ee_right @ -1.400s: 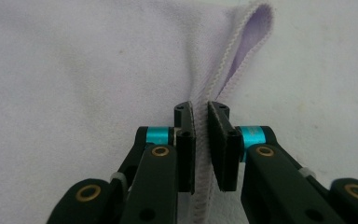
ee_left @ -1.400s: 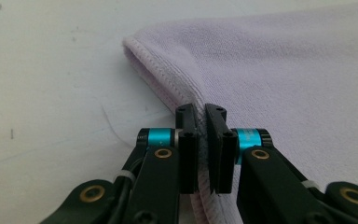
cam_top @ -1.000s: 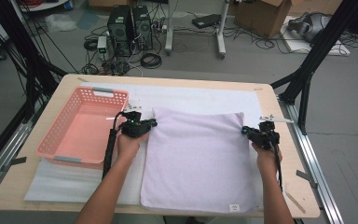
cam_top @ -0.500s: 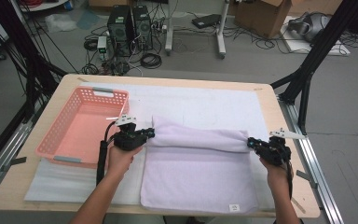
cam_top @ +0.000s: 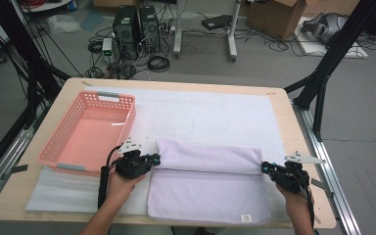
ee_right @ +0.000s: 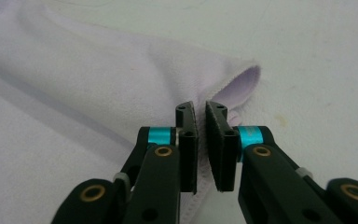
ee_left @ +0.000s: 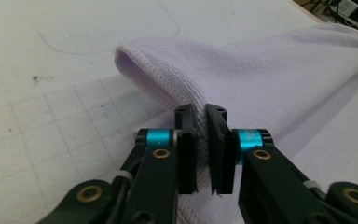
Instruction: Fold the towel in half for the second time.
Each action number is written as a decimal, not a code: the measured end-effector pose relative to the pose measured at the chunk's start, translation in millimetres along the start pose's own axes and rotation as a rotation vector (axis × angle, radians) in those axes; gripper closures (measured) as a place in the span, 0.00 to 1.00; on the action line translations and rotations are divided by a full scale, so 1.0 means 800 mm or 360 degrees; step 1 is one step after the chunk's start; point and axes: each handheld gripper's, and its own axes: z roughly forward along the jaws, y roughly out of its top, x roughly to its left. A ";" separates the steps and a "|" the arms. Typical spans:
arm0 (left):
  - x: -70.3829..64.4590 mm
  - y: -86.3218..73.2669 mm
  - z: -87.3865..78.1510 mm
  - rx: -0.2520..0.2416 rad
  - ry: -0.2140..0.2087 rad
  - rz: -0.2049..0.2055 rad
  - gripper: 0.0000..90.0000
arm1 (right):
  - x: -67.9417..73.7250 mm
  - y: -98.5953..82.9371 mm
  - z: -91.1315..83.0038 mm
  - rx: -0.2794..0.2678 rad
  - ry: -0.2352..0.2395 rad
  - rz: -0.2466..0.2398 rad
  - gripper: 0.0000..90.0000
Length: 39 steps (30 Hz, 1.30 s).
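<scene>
I have the pale lilac terry towel [cam_top: 210, 188] lying on the white padded mat [cam_top: 215, 117] that covers the light wooden table [cam_top: 284, 100], toward my near edge, centre-right; far half is folded back toward me, so a rolled fold runs L-R across its middle; small white label sits at the near right corner; left gripper [cam_top: 152, 159] is at the fold's left end, right gripper [cam_top: 266, 168] at the right end, well apart, towel stretched between them; in the left gripper view my left gripper [ee_left: 204, 114] has its two black jaws pressed nearly together w/ the stitched hem of the towel [ee_left: 261, 74] pinched in the narrow gap; fold opens like a tube just beyond the tips; right gripper view shows the same: right gripper [ee_right: 199, 111] jaws close together, pinching the towel [ee_right: 98, 74] edge right beside the open fold end; mat under it shows faint grid lines and a few small marks; salmon-pink plastic lattice basket [cam_top: 63, 139] sits to the left on the table, just beside the left gripper, nothing in it that I can see; my hands grip both tools from the near edge.
</scene>
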 end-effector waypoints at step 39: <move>0.012 0.036 0.020 -0.0077 -0.0018 -0.0015 0.91 | -0.014 0.047 0.039 -0.0013 -0.0123 -0.0041 0.91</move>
